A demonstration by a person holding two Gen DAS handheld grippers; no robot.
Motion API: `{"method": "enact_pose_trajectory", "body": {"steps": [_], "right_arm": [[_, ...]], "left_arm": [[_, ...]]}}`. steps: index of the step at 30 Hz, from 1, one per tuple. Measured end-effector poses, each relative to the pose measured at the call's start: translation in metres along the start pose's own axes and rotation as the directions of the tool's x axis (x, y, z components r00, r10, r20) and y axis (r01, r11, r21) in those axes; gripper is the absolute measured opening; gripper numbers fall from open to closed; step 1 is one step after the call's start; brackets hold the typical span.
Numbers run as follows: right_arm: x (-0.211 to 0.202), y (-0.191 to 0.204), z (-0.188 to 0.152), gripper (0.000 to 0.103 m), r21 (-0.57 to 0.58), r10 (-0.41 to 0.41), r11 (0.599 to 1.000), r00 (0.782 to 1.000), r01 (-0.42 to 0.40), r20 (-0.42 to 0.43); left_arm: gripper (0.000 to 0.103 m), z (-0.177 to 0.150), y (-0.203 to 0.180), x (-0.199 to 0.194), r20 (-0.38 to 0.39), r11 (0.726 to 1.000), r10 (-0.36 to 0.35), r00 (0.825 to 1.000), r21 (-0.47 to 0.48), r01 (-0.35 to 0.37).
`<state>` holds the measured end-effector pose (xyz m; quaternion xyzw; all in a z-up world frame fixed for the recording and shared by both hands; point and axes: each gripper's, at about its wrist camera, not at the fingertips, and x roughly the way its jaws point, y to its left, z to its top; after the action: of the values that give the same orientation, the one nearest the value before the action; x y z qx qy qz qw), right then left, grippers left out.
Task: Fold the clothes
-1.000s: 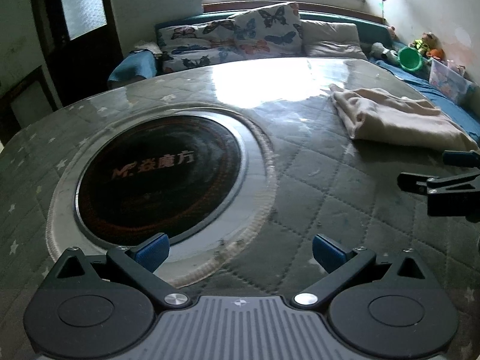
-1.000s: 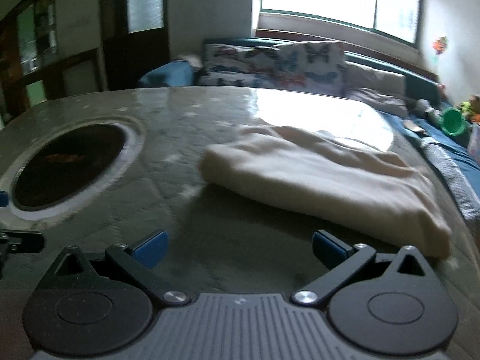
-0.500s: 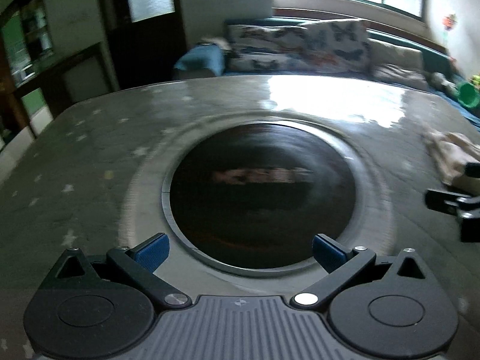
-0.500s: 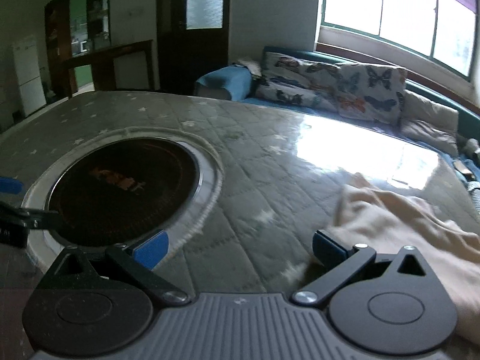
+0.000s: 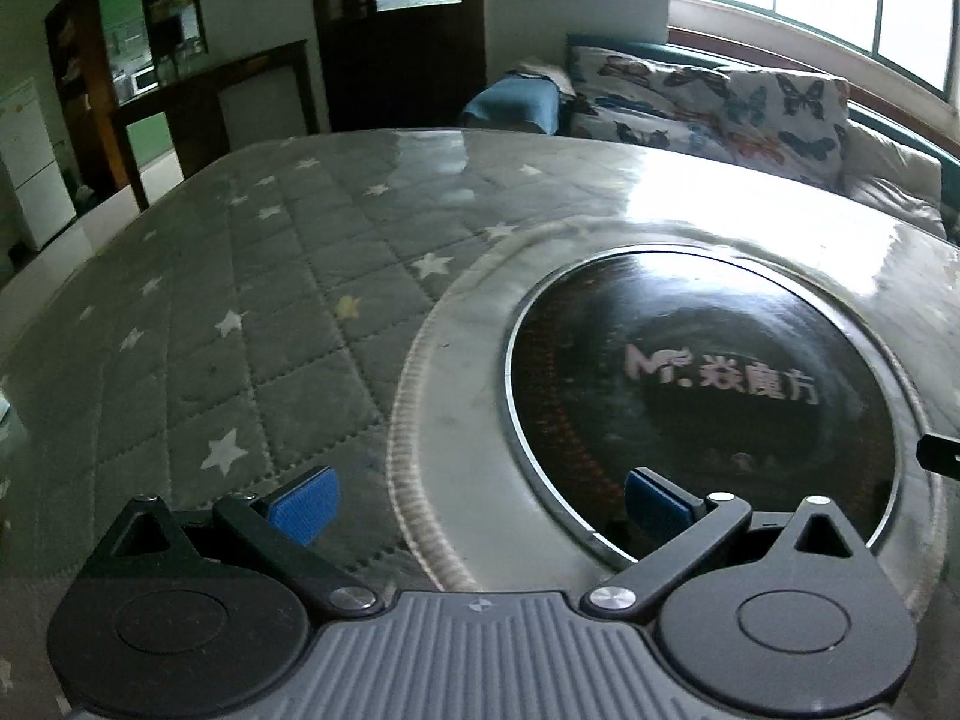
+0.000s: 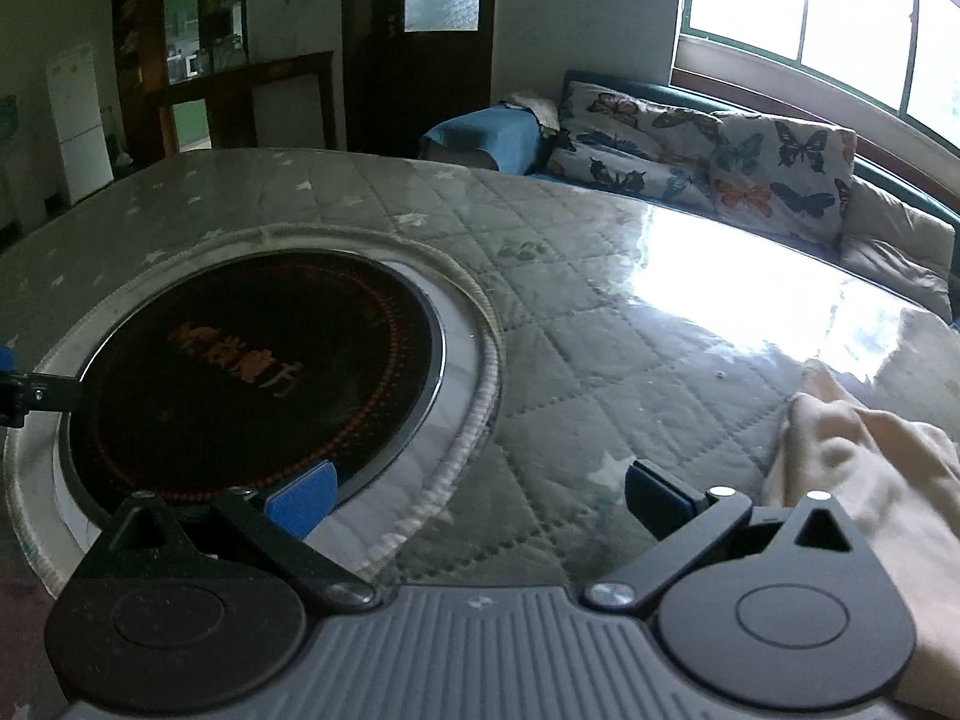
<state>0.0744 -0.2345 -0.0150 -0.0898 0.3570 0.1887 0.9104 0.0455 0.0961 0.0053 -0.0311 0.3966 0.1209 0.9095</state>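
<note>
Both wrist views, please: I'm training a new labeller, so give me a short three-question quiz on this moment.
1. True or false: the right gripper is clamped on the cream cloth.
2. Which lies nearest the left gripper? A) a green cup B) the round black glass plate C) a book
3. Fill in: the cushions by the window bear a ___ print.

Key: 1 false, its fingers stand apart and the cloth lies beside them to the right; 2 B; 3 butterfly.
</note>
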Motion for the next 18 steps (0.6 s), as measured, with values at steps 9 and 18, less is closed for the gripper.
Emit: {"method": "enact_pose_trajectory", "body": {"steps": [9,18], "right_arm": [[0.011,0.005,0.002,0.103,-0.016,0.012,1.0,1.0,-0.012,-0.006],[0.014,0.007,0.001,0.103,-0.037,0.005,0.999,1.0,-0.005,0.006]], "left_arm": [[0.103,-0.005,0.006,0.001,0.025,1.0,0.006,1.0,-0.005,-0.006],[0.103,-0.009,0.004,0.003,0.051,1.0,0.024,0.998,0.008,-0.025]]}}
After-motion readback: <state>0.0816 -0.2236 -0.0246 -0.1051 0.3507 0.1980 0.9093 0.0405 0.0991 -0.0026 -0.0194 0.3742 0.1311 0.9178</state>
